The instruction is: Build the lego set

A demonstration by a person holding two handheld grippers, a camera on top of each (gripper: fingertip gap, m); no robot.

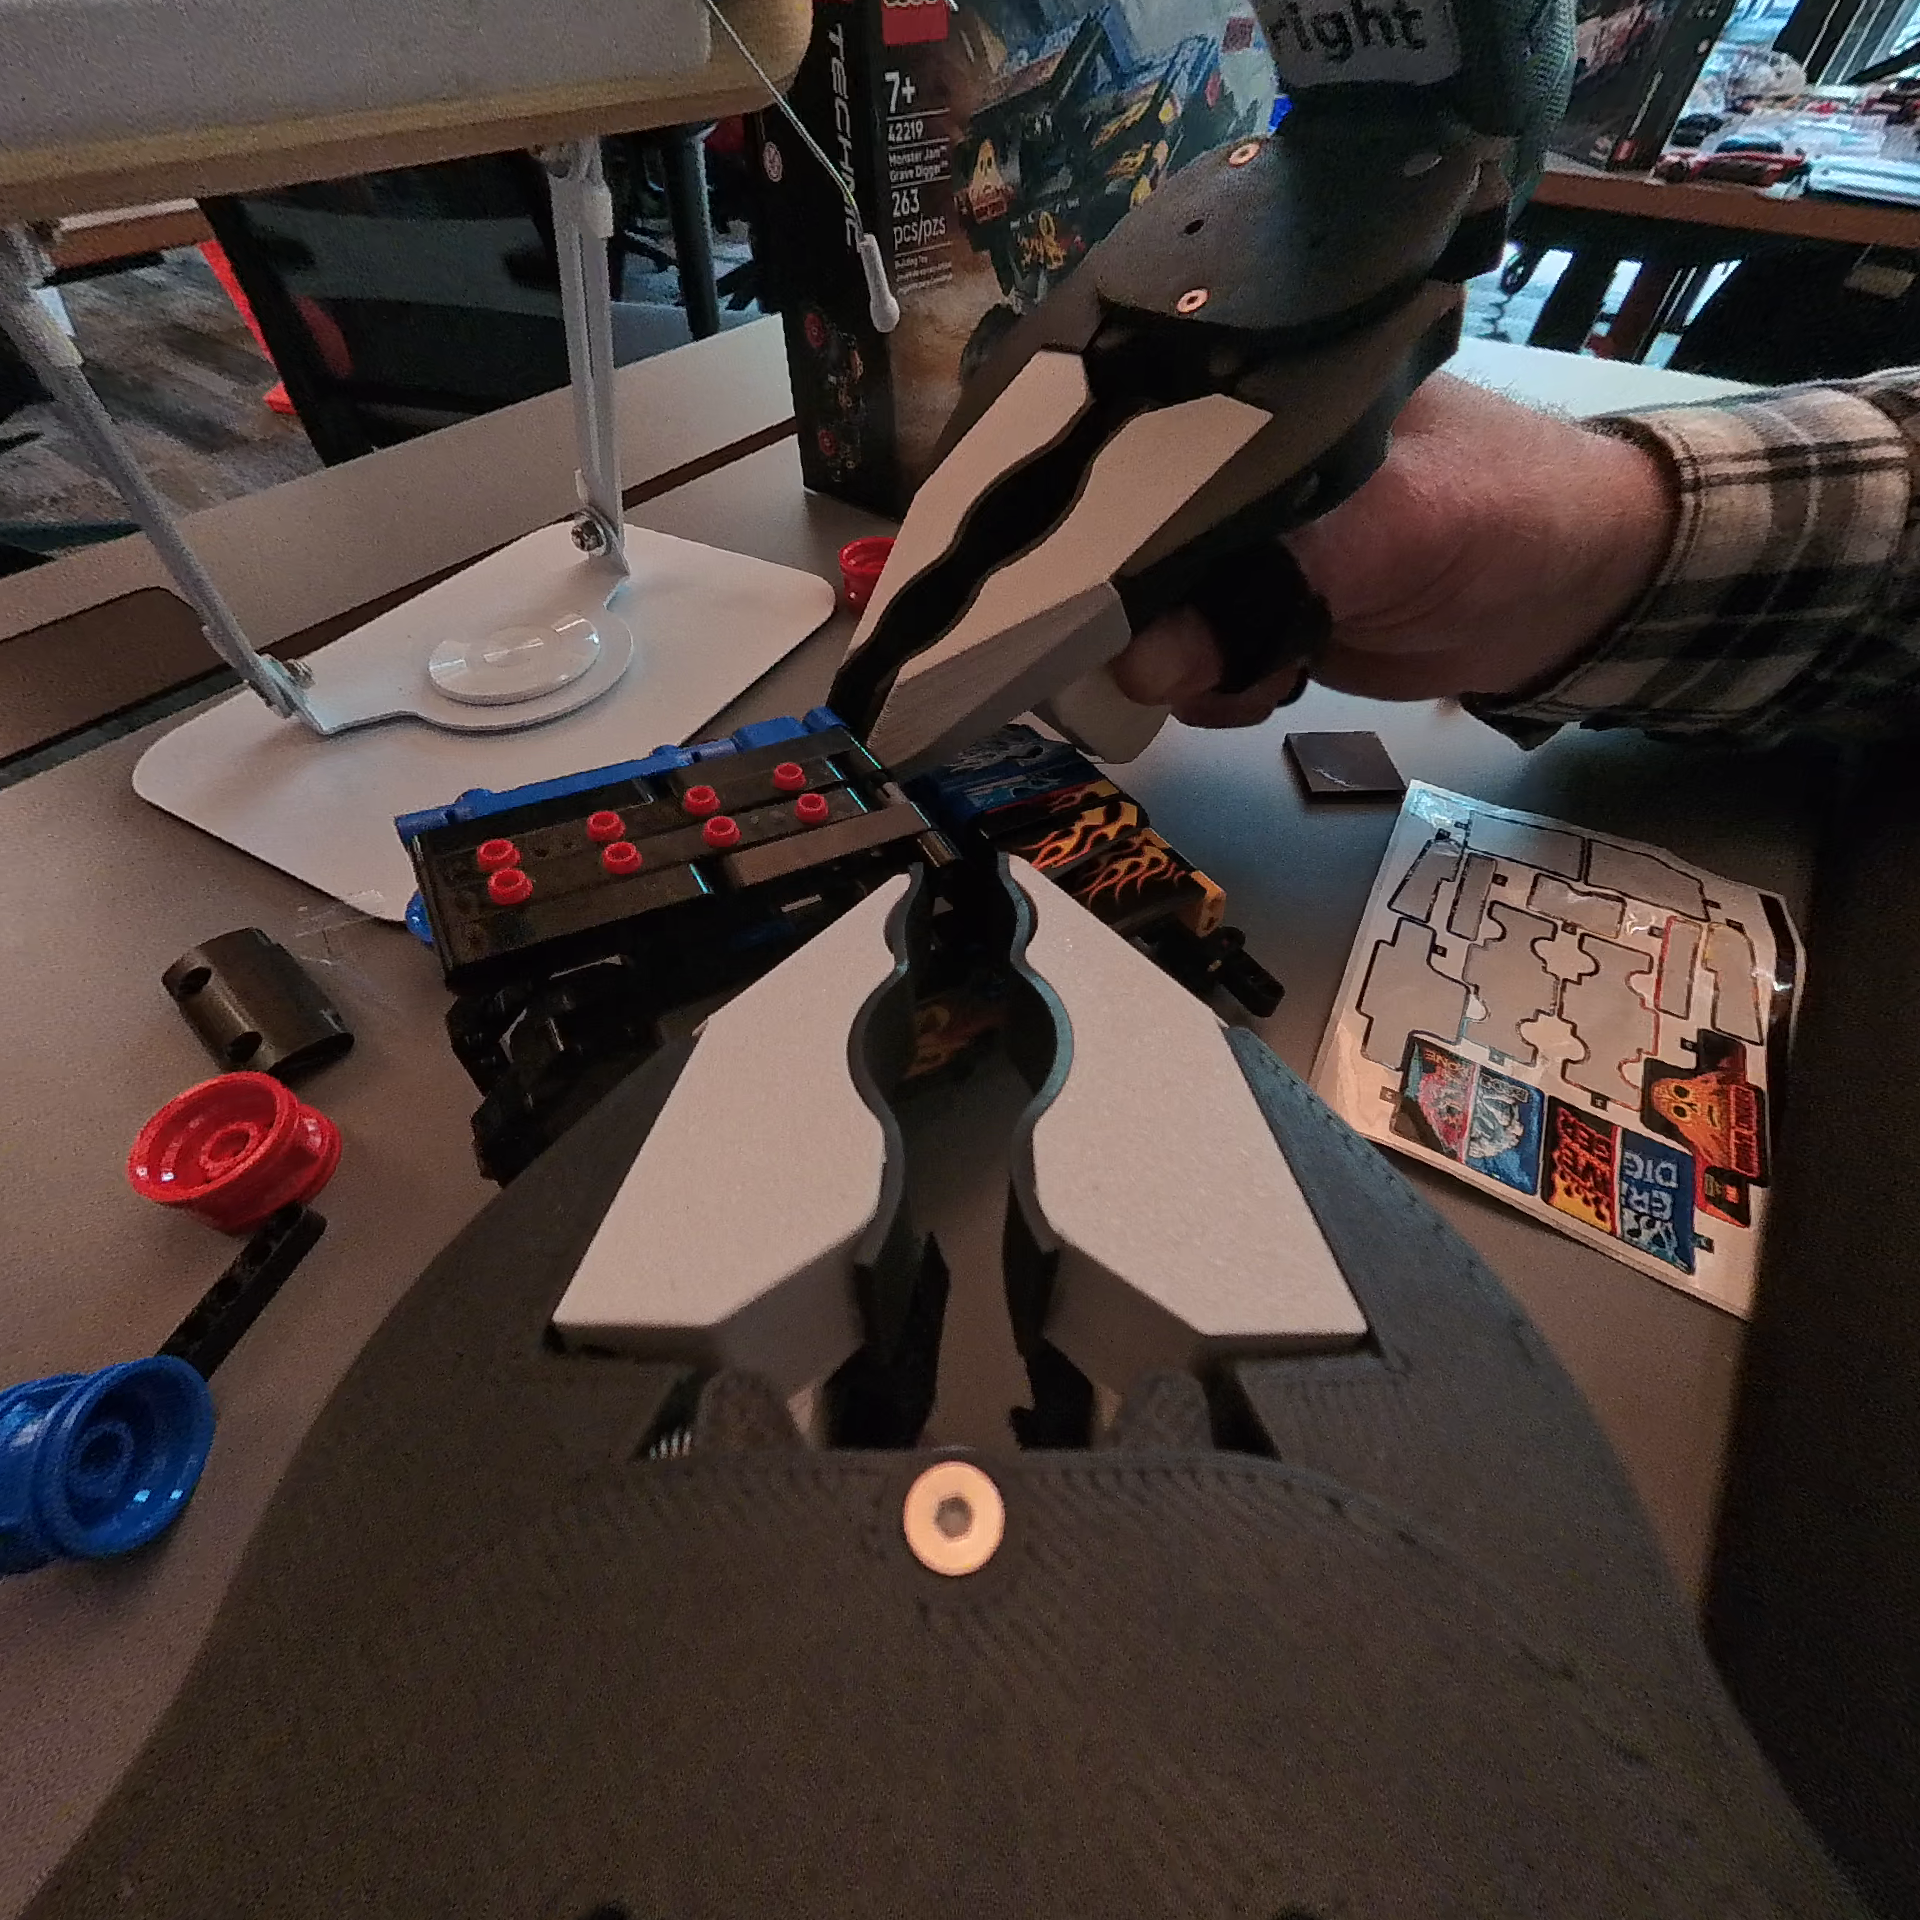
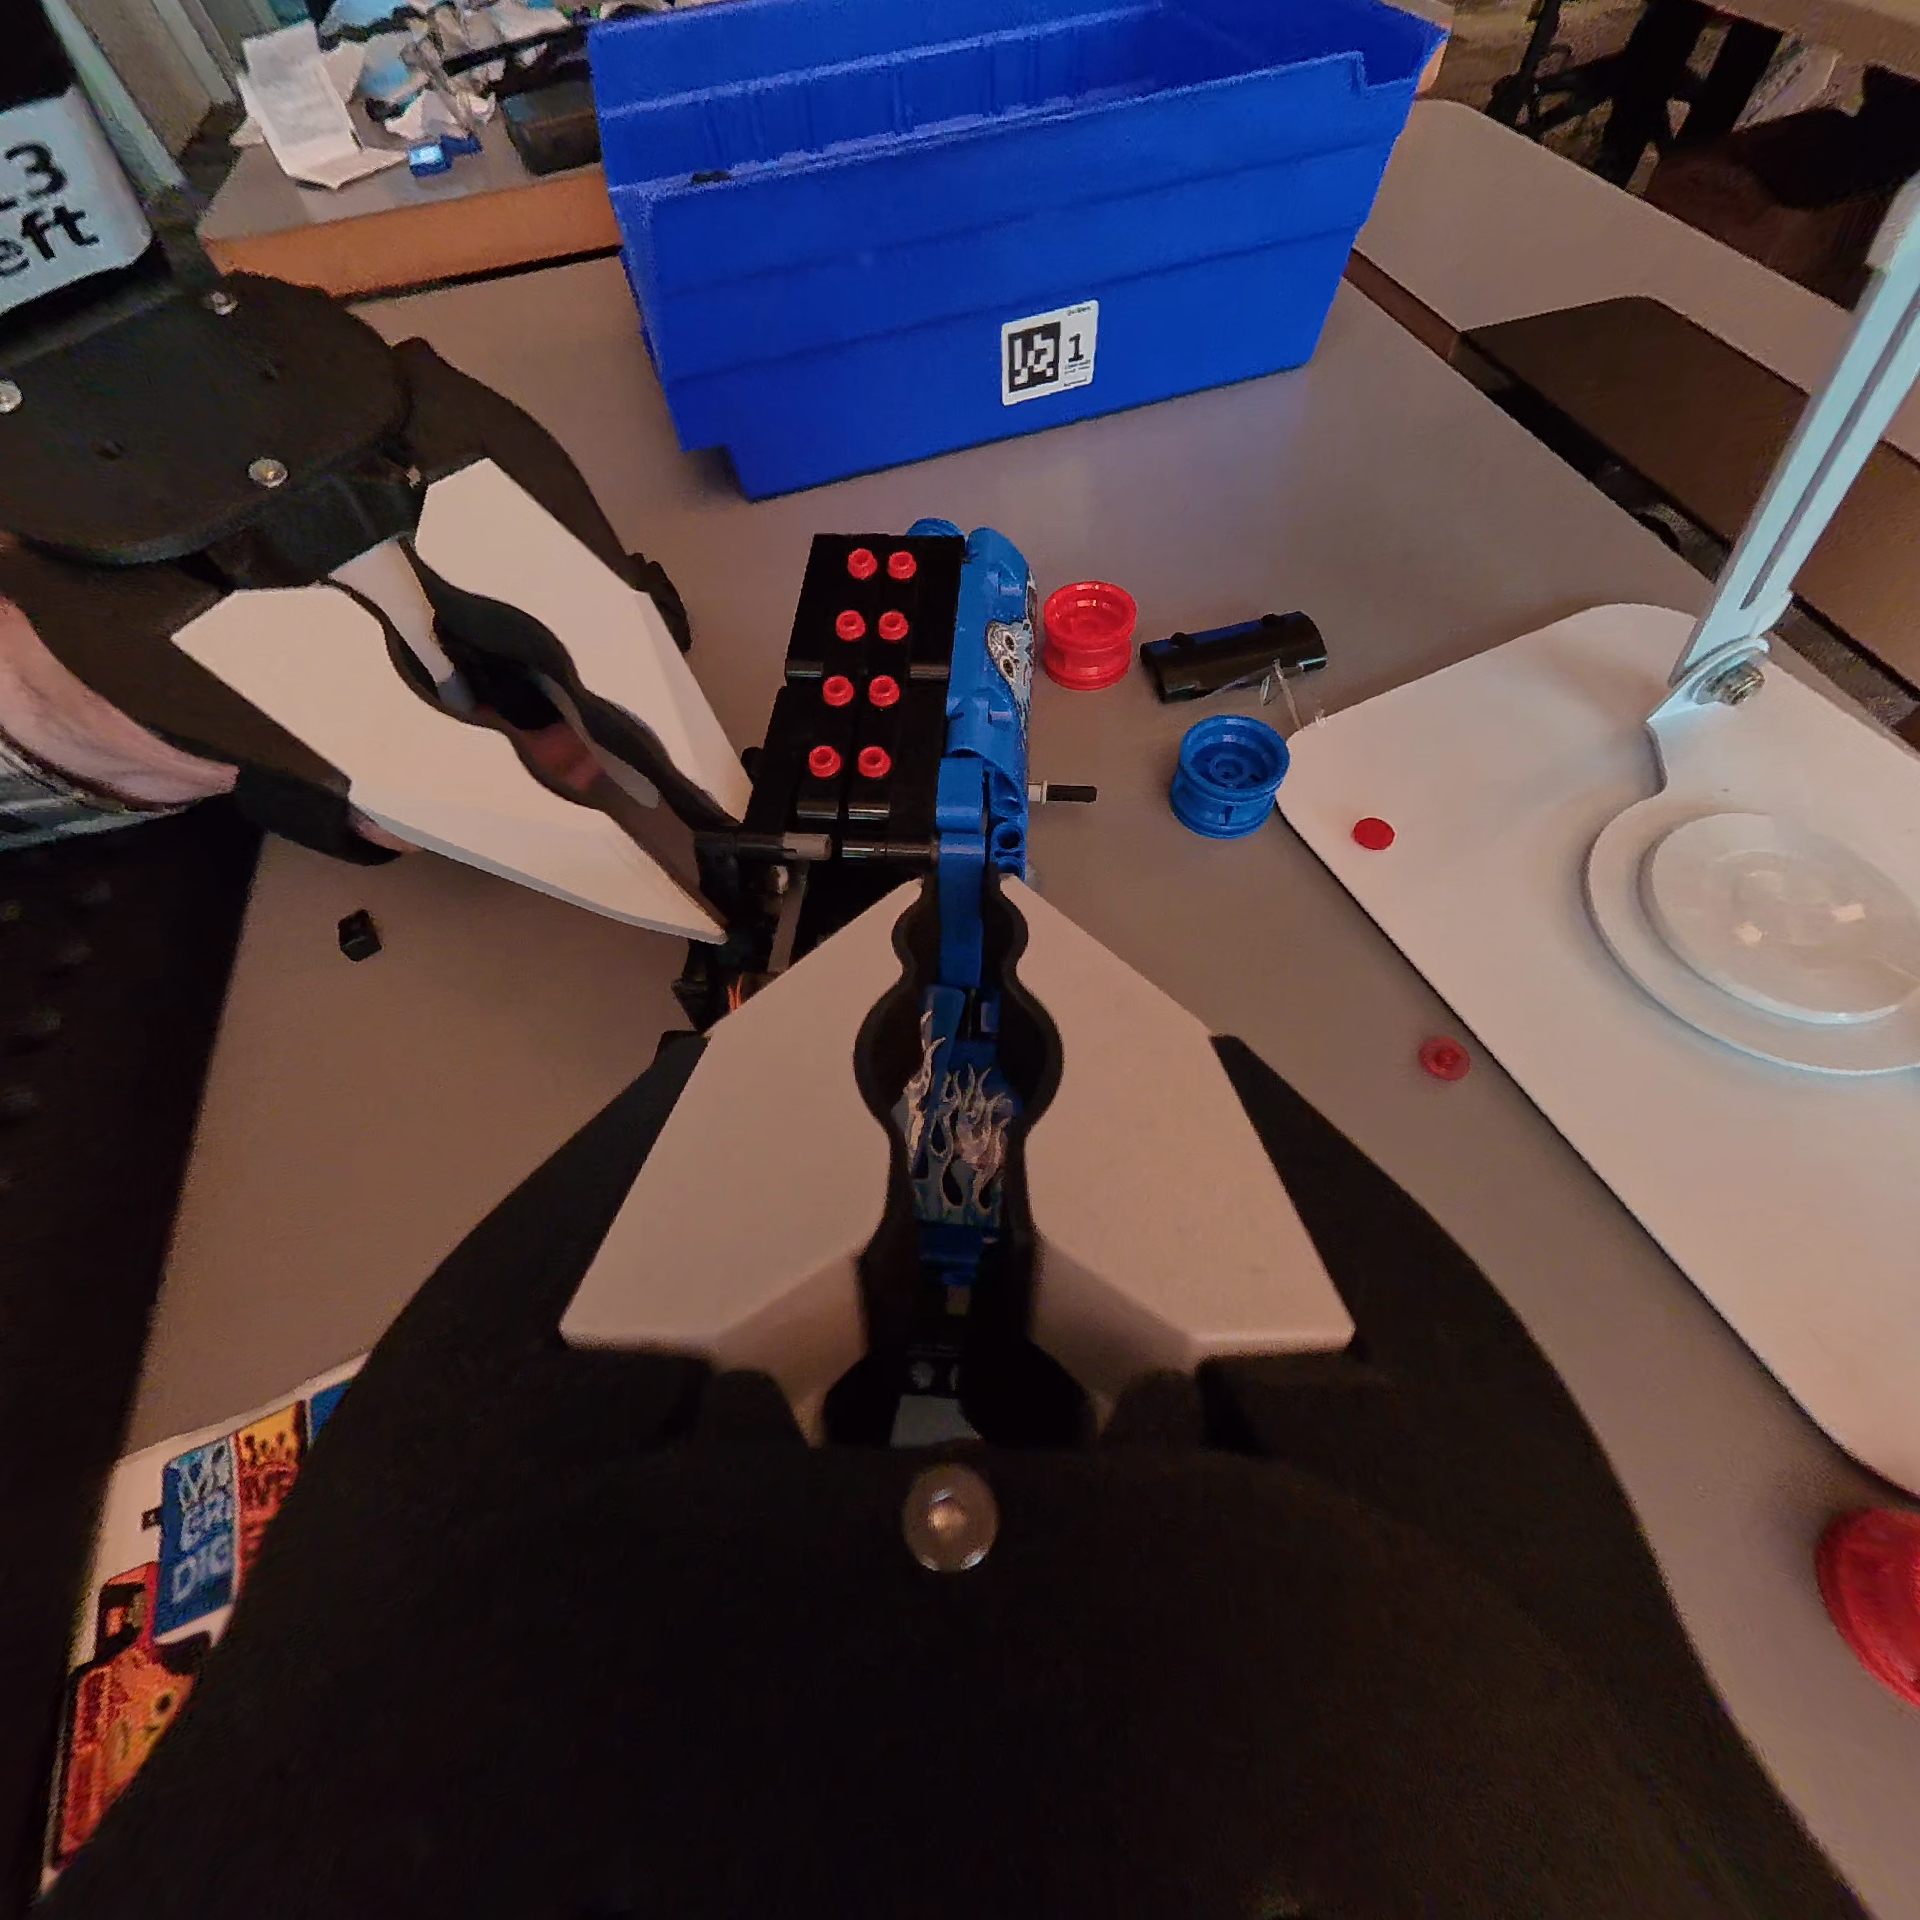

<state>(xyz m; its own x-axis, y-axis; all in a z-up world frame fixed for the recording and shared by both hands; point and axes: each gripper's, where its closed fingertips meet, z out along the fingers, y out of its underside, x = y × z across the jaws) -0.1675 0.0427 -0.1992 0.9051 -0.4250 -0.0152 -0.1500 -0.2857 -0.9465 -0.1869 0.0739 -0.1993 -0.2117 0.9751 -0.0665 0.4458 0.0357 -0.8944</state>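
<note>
Blue bin (image 2: 987, 312) on grey table (image 2: 1299, 540); white lamp base (image 2: 1558, 935) beside it

The right gripper (image 2: 961, 894) covers the lower end of the blue flame-printed panel (image 2: 961, 1132) of the black, blue and red brick truck model (image 1: 665, 862), so the grip there is hidden. Left of the model, the blue plastic wheel rim (image 1: 99, 1455) is cut off by the picture's edge. The colourful sticker sheet (image 2: 156, 1558) lies partly under the gripper body.
</note>
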